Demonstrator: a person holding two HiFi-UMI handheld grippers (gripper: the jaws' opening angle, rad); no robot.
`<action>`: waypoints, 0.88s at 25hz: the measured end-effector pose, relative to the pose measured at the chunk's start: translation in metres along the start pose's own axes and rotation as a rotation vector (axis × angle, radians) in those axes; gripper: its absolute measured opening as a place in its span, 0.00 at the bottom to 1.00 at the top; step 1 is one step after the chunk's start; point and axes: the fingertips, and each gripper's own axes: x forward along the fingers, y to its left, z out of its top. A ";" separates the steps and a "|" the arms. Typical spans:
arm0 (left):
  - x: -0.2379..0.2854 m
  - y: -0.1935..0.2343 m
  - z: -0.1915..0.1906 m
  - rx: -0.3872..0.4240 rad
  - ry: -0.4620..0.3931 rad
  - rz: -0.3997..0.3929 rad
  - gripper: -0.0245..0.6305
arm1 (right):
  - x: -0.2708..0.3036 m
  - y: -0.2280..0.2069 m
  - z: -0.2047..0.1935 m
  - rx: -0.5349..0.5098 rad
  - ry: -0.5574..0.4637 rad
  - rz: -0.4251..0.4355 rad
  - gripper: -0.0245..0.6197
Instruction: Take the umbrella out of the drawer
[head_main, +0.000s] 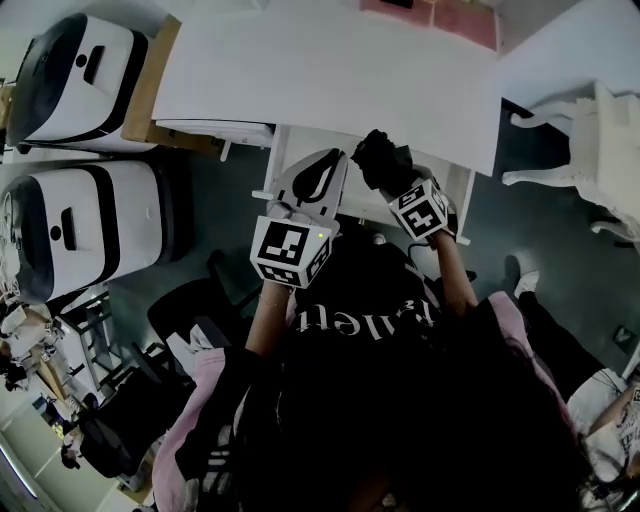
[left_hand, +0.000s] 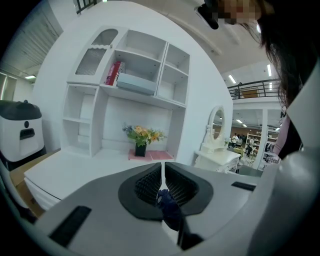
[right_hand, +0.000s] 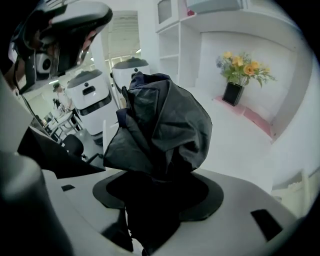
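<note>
R tongs (right_hand: 161, 192) clamp the folded umbrella (right_hand: 160, 120), held up centre frame by the bench (head_main: 330, 70) edge, prob. out of the drawer. L tongs (left_hand: 163, 186) closed, pinching a dark-blue scrap (left_hand: 168, 202), maybe its strap, to steady it.

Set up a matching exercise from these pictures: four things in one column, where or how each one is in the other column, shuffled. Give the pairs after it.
Column one
1. umbrella
2. flowers
3. red book
4. left tongs

Column two
A. stands on an upper shelf
B. clamped in the right tongs
C. on the desktop, in a dark vase
D. almost shut, pinching a dark blue strip

Pairs: 1-B, 2-C, 3-A, 4-D
</note>
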 end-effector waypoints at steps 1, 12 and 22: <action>-0.003 -0.001 0.001 0.001 -0.003 0.004 0.08 | -0.008 0.000 0.003 0.030 -0.030 -0.005 0.46; -0.023 -0.043 0.005 0.015 -0.031 0.010 0.08 | -0.107 0.001 0.013 0.188 -0.280 -0.058 0.46; -0.038 -0.095 -0.005 -0.003 -0.018 0.007 0.08 | -0.179 0.018 -0.008 0.246 -0.396 -0.067 0.46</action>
